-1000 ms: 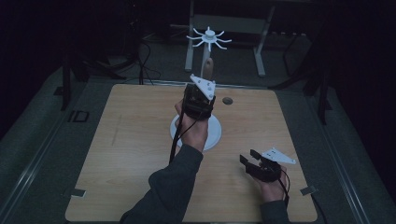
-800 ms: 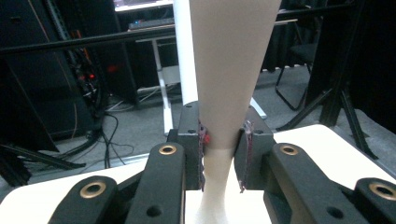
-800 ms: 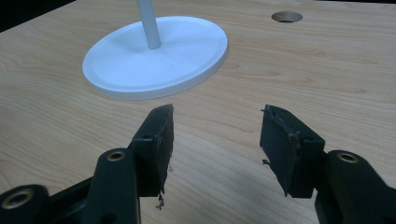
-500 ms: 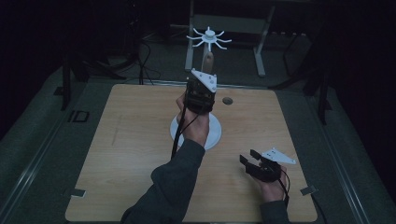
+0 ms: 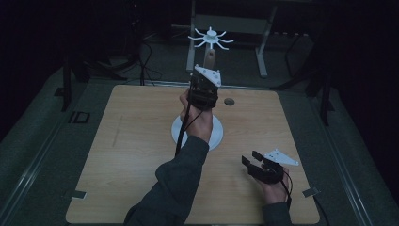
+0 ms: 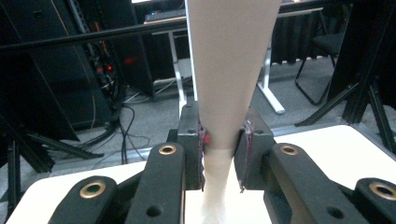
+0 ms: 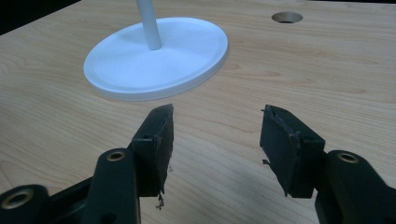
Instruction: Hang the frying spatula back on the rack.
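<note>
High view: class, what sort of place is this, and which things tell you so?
Probably a lab or workshop for recording tasks: a wooden table under dim light, equipment frames and cables on the floor behind it, and a person holding a left gripper and right gripper.

Left tongs [image 6: 223,154] raised at arm's reach, jaws clamped; right tongs [image 7: 217,140] low, jaws spread apart.

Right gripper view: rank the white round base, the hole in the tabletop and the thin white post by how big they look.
1. White round base, by far the largest.
2. and 3. Thin white post and hole in the tabletop: too alike to rank; the post is cut off at the top edge, and the hole lies farther off.
</note>
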`<state>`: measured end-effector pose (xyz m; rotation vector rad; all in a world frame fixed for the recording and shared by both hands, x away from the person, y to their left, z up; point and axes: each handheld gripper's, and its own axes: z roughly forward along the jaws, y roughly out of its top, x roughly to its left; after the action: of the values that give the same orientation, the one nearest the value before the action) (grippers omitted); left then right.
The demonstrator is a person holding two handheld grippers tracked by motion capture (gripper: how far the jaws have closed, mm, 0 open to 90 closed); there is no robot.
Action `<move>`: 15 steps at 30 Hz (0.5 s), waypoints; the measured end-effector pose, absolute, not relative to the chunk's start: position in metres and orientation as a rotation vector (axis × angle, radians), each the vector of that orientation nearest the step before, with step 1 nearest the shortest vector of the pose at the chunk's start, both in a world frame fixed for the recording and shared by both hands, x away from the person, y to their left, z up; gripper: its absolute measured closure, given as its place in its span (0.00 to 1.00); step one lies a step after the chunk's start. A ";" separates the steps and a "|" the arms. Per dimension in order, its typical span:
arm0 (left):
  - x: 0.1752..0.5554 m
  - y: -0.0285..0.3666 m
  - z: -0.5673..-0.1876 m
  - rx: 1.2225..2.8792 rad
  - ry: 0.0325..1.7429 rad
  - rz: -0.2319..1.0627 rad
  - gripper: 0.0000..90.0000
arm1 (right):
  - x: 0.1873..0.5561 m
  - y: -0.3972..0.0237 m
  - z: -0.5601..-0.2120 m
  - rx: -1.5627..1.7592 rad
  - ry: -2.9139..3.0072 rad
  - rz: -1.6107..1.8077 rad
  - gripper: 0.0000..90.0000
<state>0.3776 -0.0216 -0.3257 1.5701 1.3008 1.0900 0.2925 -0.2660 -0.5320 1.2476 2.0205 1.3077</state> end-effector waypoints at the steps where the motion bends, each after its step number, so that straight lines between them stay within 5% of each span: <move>1: 0.378 -0.022 -0.325 1.573 1.307 1.091 0.83 | 0.292 -0.266 -0.532 1.248 2.020 1.308 0.49; 15: 0.389 -0.022 -0.324 1.605 1.330 1.104 0.83 | 0.292 -0.266 -0.532 1.246 2.022 1.309 0.49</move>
<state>0.3886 -0.0216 -0.3243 1.6052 1.3302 1.1036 0.2925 -0.2657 -0.5321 1.2464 2.0216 1.3089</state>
